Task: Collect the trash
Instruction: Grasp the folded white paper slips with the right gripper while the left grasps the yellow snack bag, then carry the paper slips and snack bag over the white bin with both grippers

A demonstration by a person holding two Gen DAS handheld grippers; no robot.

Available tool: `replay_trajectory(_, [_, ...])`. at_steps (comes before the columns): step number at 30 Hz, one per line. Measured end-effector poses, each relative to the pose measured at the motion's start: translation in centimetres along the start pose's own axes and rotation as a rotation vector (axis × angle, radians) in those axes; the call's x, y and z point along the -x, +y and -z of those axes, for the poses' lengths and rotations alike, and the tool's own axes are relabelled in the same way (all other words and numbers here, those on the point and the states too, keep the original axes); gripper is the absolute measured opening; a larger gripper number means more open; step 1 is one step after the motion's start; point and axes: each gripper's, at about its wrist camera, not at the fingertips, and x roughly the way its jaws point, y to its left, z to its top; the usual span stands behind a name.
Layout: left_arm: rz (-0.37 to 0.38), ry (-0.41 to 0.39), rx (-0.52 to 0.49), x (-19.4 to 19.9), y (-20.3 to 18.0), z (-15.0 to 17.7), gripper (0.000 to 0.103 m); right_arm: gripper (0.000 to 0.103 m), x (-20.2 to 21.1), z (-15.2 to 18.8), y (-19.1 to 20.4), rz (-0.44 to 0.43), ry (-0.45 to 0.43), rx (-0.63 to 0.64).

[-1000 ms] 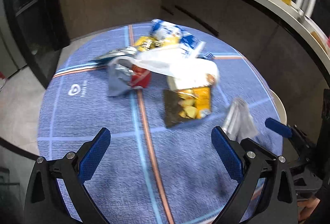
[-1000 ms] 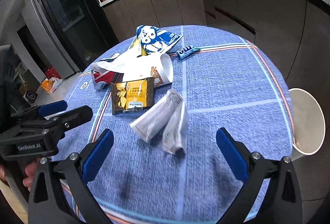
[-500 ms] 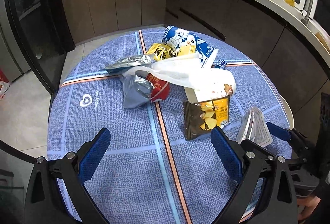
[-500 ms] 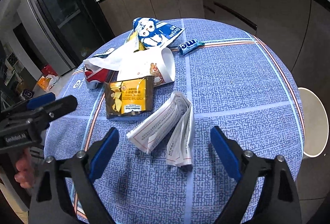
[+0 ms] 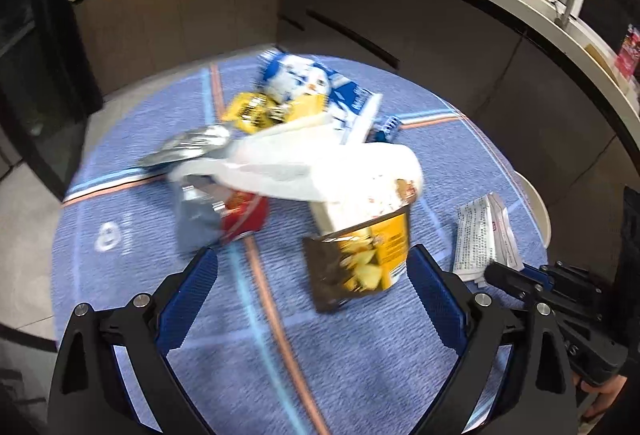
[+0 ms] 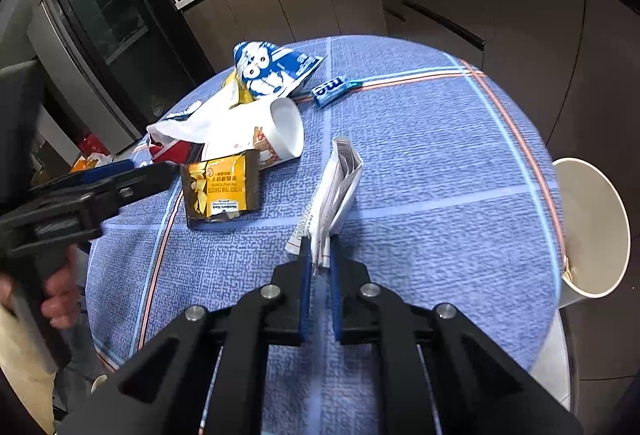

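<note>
Fingers of the right gripper [image 6: 319, 267] pinch the folded paper [image 6: 338, 187] at center frame. The left gripper [image 5: 314, 285] hangs spread wide over the tabletop [image 5: 360, 375], near the yellow snack bag [image 5: 360, 259].

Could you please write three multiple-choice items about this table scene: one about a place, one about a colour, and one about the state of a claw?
1. Where does the small blue wrapper lie?
A. Beside the blue and white penguin bag
B. Inside the white plastic bag
C. On the floor

2. What colour is the tablecloth?
A. Green
B. Blue with light and orange lines
C. Plain white

3. What is the state of the right claw?
A. Wide open over the yellow snack packet
B. Not in view
C. Shut on the folded paper leaflet

Answers:
1. A, as the wrapper rests on the cloth just right of the penguin bag.
2. B, as the cloth is blue, crossed by pale and orange stripes.
3. C, as the blue pads pinch the near end of the leaflet, while the left claw stands open.
</note>
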Motion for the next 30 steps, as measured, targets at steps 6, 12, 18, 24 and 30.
replay_trajectory(6, [0.031,0.054,-0.044,-2.8,-1.3,-1.1,0.090,0.011,0.7,0.3,-0.6,0.000,0.003,0.001])
replay_trajectory(12, [0.119,0.161,-0.033,-4.7,-1.4,-0.8,0.042,0.017,0.7,0.7,-0.9,0.002,0.015,-0.008])
replay_trajectory(18, [0.143,0.170,-0.053,-3.8,-2.0,0.4,0.040,0.031,0.7,0.7,-1.2,0.000,0.011,-0.025])
replay_trajectory(24, [0.147,0.178,-0.038,-4.0,-1.9,0.6,0.041,0.053,0.7,0.2,-1.0,0.011,-0.013,-0.033])
replay_trajectory(30, [0.133,0.189,-0.041,-4.9,-2.5,0.6,0.009,0.040,-0.5,-0.3,-1.3,0.005,0.002,-0.046])
